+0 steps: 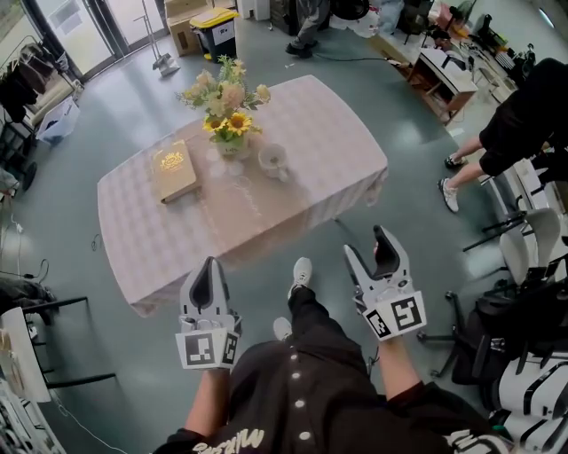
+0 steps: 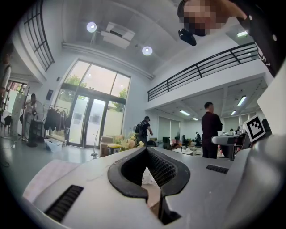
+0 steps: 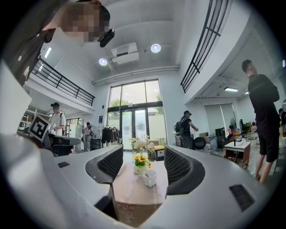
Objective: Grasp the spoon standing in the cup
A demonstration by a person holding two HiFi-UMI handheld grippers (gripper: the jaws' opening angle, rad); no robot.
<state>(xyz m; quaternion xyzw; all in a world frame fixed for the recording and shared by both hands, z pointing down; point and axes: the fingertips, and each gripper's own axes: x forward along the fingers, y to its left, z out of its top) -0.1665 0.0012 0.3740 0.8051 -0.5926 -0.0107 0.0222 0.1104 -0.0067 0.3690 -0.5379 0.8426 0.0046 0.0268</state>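
Note:
A white cup (image 1: pixel 272 160) stands near the middle of the cloth-covered table (image 1: pixel 311 124), beside a vase of flowers (image 1: pixel 229 120). A spoon (image 3: pixel 146 175) leans inside the cup (image 3: pixel 150 178); in the head view it is too small to make out. Both grippers are held level, short of the table's near edge and well away from the cup. My right gripper (image 1: pixel 366 244) is open and empty, and in the right gripper view the cup shows far off between its jaws (image 3: pixel 143 152). My left gripper (image 1: pixel 210 264) is shut with nothing in it, its tips meeting (image 2: pixel 146 150).
A tan book (image 1: pixel 173 170) lies on the table left of the vase. My own leg and shoe (image 1: pixel 302 275) stand between the grippers. Office chairs (image 1: pixel 524 257) and a seated person (image 1: pixel 524 115) are at the right, a yellow-lidded bin (image 1: pixel 216 27) beyond the table.

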